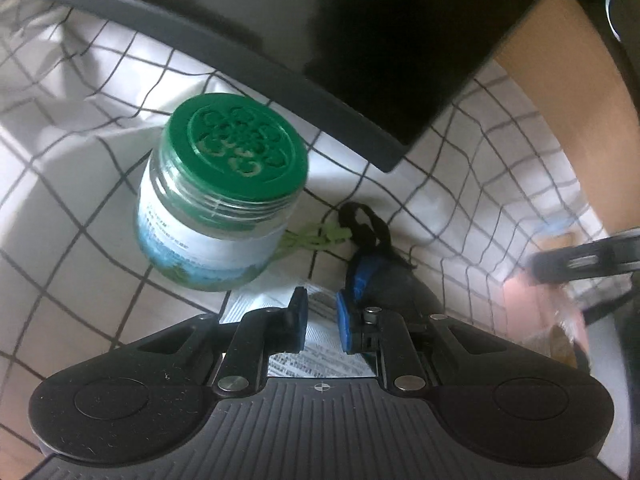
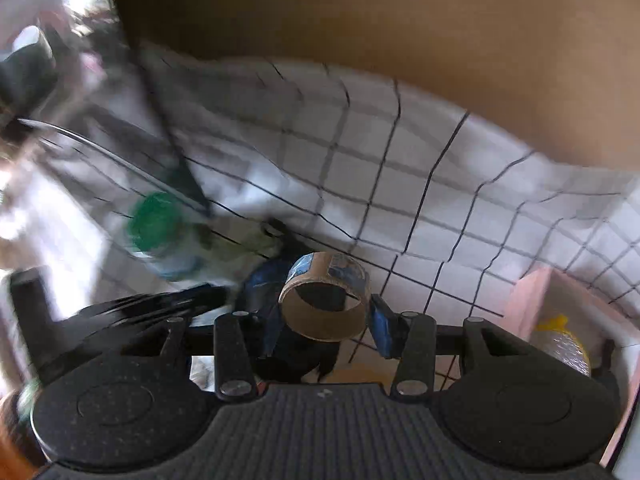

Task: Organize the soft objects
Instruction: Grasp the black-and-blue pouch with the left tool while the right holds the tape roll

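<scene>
Tape roll (image 2: 324, 296), brown cardboard core with blue printed wrap, pinched in right hand-held gripper (image 2: 326, 320).

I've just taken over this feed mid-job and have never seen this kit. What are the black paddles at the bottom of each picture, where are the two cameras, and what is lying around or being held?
There is no robot arm here. A person carries a two-finger gripper in each hand, and each gripper has a wide-angle camera looking forward along its fingers. The black paddles are the gripper bodies seen from just behind.

The left wrist view shows the left gripper with its blue pads nearly together and nothing clearly between them. Below it lies a white checked cloth with a green-lidded jar, a printed paper, green string and a dark blue and black fabric item.

The right wrist view is blurred by movement. The right gripper holds a tape roll between its pads. Behind the cloth is a cardboard box.
</scene>
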A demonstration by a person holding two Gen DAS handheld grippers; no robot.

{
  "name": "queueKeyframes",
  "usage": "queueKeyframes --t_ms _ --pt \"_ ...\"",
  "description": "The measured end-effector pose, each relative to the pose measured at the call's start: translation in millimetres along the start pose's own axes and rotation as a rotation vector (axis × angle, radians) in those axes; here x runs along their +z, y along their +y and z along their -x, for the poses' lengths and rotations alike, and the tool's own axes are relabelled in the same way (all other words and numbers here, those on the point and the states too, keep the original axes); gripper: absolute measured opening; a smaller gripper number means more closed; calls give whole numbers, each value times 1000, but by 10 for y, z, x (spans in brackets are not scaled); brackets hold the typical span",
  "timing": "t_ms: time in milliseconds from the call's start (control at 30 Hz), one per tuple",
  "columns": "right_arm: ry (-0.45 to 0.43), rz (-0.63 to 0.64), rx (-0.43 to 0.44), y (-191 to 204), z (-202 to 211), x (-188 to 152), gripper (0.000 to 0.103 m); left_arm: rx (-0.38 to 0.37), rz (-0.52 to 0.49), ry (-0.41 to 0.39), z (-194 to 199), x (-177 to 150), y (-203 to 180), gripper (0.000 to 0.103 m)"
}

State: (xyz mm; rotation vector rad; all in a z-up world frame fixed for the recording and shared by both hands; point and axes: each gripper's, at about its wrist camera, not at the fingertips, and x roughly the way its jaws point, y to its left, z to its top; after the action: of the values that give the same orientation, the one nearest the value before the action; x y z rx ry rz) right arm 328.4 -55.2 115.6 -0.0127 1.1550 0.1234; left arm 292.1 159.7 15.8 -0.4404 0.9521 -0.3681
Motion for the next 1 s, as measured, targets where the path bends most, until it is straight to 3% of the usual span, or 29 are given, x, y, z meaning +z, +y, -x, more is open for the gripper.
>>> queueKeyframes --t_ms 100,167,200,367,500,667,767,833,933,1000 --pt "92 -16 -24 4 -426 46 45 -39 51 -4 -37 19 43 18" --pt "137 -45 -10 -20 -596 28 45 -106 101 20 -94 40 79 18" --pt "133 -47 -15 -19 -620 17 45 -138 127 41 -138 51 91 20" --pt "133 -27 -2 -81 -654 25 45 -151 192 70 -238 154 105 21" --pt "131 -16 37 -144 -657 27 45 -220 220 144 -215 209 134 38" --pt "143 -8 175 -145 -673 68 45 -295 237 207 -103 124 194 38" --pt "134 47 195 42 -603 46 45 -328 268 201 0 7 260 37" --pt "116 70 175 102 -566 57 45 -323 274 185 99 -83 312 37" --pt "103 59 49 73 -606 115 45 -236 259 133 276 -208 369 37" --pt "120 14 24 -6 -678 141 45 -193 255 95 392 -294 412 37"
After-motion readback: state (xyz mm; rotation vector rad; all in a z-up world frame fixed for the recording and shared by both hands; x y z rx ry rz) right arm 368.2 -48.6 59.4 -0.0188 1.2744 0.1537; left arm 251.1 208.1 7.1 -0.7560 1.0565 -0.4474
